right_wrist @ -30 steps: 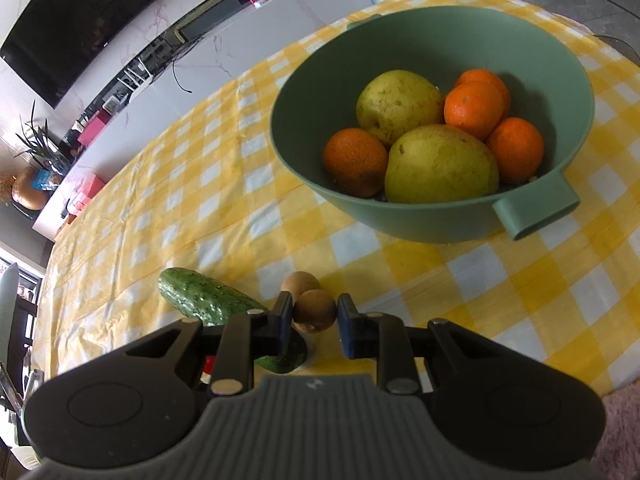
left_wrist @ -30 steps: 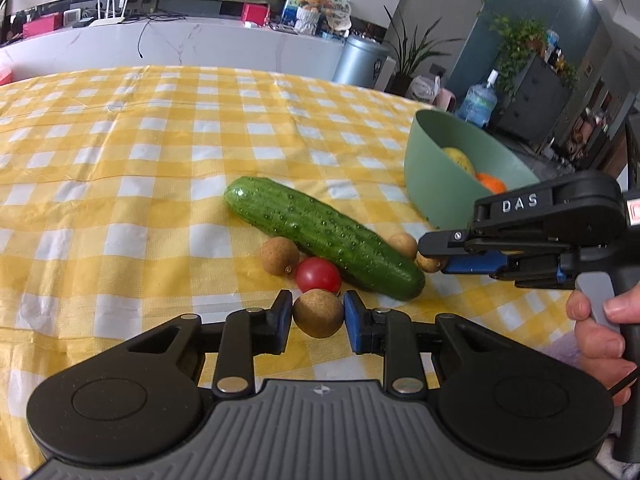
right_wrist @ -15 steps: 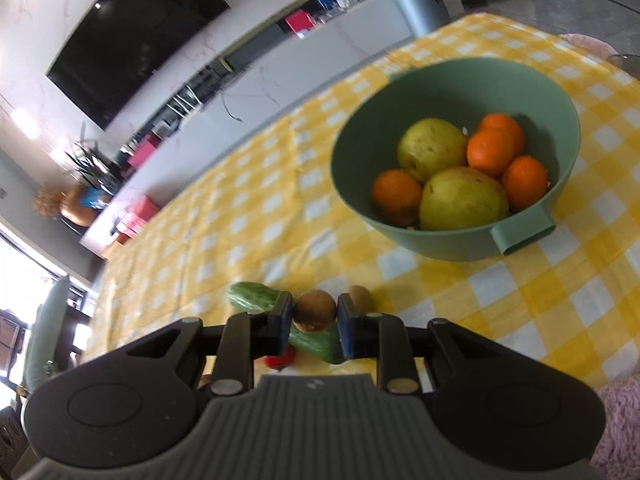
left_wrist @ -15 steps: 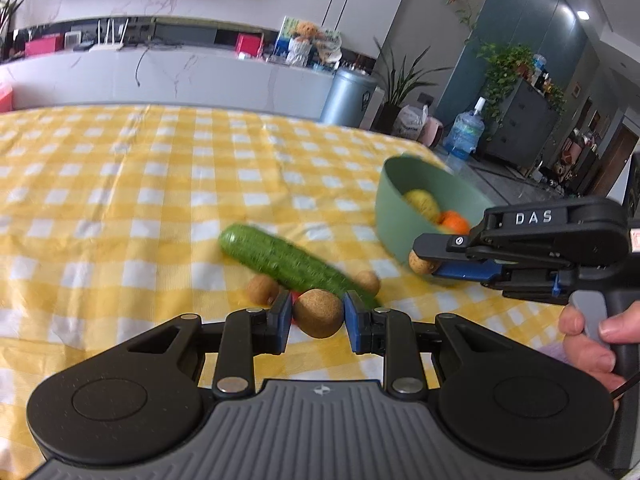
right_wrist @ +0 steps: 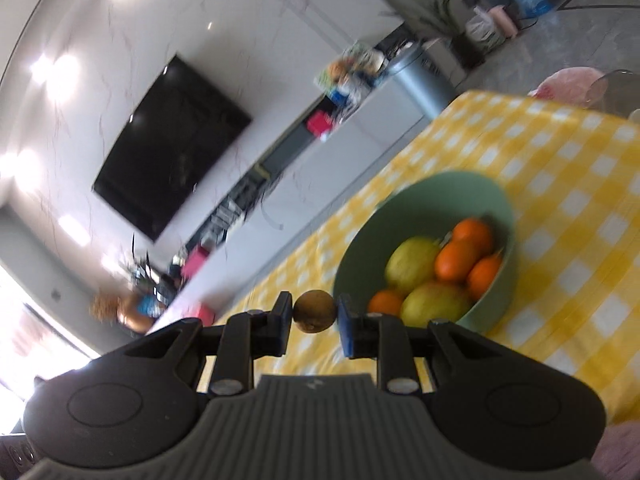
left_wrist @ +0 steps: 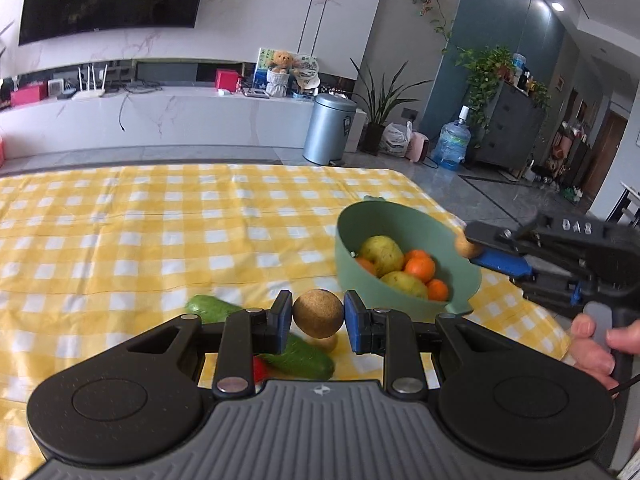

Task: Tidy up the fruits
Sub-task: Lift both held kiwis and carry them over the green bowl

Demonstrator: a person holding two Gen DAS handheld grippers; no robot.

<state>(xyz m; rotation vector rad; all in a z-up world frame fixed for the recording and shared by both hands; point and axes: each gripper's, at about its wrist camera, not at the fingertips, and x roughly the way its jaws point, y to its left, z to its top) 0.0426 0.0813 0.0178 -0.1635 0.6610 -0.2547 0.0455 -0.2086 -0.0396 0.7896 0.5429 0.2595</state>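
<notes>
My left gripper (left_wrist: pixel 318 316) is shut on a small round brown fruit (left_wrist: pixel 318 313), held above the yellow checked table. My right gripper (right_wrist: pixel 314 314) is shut on another small brown fruit (right_wrist: pixel 315 311); in the left wrist view that fruit (left_wrist: pixel 464 246) hangs at the right rim of the green bowl (left_wrist: pixel 400 296). The bowl (right_wrist: pixel 360 252) holds yellow pears (left_wrist: pixel 382 254) and several oranges (left_wrist: pixel 420 268). A cucumber (left_wrist: pixel 292 354), a red tomato (left_wrist: pixel 259 368) and one more brown fruit (left_wrist: pixel 326 342) lie on the cloth below my left gripper, partly hidden.
The table's right edge (left_wrist: pixel 440 208) runs just behind the bowl. A hand (left_wrist: pixel 596 340) holds the right gripper's handle at the right. A pink cushion (right_wrist: pixel 568 84) and a bin (left_wrist: pixel 329 128) stand beyond the table.
Both grippers have risen from the cloth with their brown fruits. The right gripper has moved to the bowl's rim and tilted. The cucumber, tomato and one brown fruit stayed on the cloth.
</notes>
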